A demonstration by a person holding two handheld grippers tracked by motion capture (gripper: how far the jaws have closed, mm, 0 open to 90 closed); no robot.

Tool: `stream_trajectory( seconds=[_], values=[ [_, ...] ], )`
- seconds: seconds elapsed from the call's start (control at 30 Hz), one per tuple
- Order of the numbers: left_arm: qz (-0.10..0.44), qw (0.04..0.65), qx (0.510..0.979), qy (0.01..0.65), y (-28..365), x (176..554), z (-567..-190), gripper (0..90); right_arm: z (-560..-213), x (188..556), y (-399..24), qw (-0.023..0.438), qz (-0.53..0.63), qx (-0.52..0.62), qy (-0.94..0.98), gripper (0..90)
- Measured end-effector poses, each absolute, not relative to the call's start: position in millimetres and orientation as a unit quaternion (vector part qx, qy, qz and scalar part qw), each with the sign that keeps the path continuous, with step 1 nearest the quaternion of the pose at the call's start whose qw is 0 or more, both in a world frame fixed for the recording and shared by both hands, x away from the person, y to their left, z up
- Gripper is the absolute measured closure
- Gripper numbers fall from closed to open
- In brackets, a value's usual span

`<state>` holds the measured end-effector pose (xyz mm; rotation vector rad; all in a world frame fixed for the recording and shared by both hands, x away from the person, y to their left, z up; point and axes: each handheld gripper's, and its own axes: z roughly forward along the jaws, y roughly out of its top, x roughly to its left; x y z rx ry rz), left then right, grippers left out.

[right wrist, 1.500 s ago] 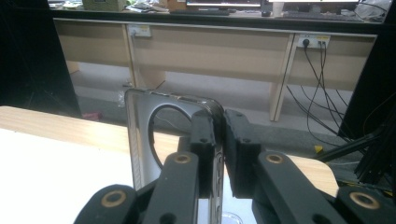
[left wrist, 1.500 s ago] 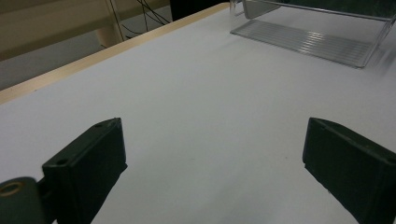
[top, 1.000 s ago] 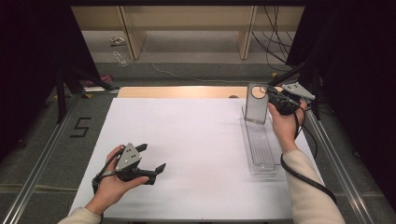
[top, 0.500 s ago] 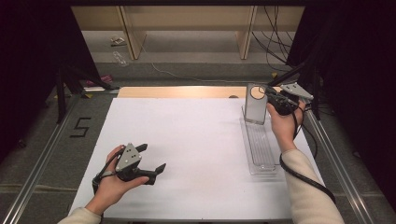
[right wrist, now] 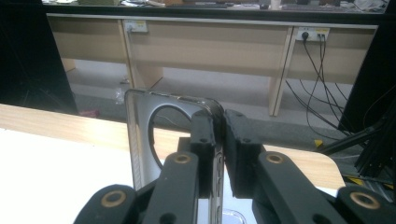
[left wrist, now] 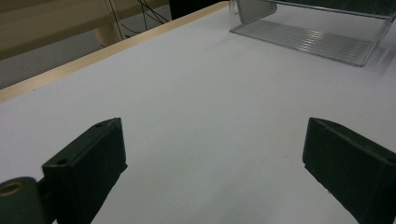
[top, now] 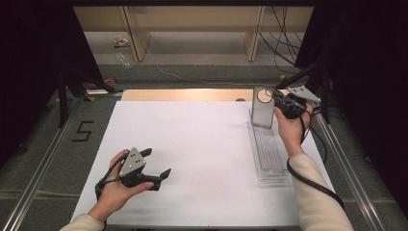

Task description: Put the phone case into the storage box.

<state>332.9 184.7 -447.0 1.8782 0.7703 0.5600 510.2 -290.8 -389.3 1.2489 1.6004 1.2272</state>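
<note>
Two grippers work over the white table [top: 207, 144]: at upper right the clear case [top: 263, 108] stands upright at the far end of its flat half, the right gripper [right wrist: 219, 140] pinching its edge; lower left, the left gripper [top: 156, 163] gapes wide, holding nothing

White bench [top: 207, 139] – left claw [top: 155, 166] rests on it near the front-left, jaws apart, nothing between. Right claw [top: 275, 102] at far right, closed on the edge of an upright clear case [top: 262, 110]; clear tray [top: 267, 154] lies flat just below it.
</note>
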Motion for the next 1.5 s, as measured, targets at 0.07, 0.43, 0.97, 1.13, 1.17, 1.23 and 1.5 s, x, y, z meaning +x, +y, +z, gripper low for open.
stream_trajectory(
  seconds=[0.07,0.43,0.97,1.13,1.17,1.23,1.5],
  values=[
    [0.231,0.495,0.775,0.318,184.7,333.0,-447.2,5.7,-389.7,510.6,-290.5,0.377,0.479,0.488,0.625,82.9],
    [0.231,0.495,0.775,0.318,184.6,332.9,-447.1,5.7,-392.7,511.7,-289.6,0.376,0.476,0.489,0.627,82.8],
    [0.229,0.495,0.775,0.319,184.6,333.0,-447.5,5.7,-397.5,514.3,-285.7,0.373,0.473,0.488,0.632,82.8],
    [0.229,0.495,0.775,0.318,184.6,333.0,-447.5,5.7,-398.6,515.2,-284.5,0.373,0.473,0.488,0.632,82.7],
    [0.23,0.495,0.775,0.319,184.6,333.0,-447.5,5.7,-398.6,515.2,-284.4,0.373,0.473,0.488,0.632,82.7],
    [0.229,0.495,0.775,0.318,184.7,333.0,-447.6,5.7,-398.9,515.3,-284.6,0.373,0.473,0.489,0.631,82.7],
    [0.229,0.495,0.775,0.318,184.3,332.9,-447.7,5.7,-399.8,515.9,-285.0,0.374,0.475,0.489,0.629,81.5]
  ],
)
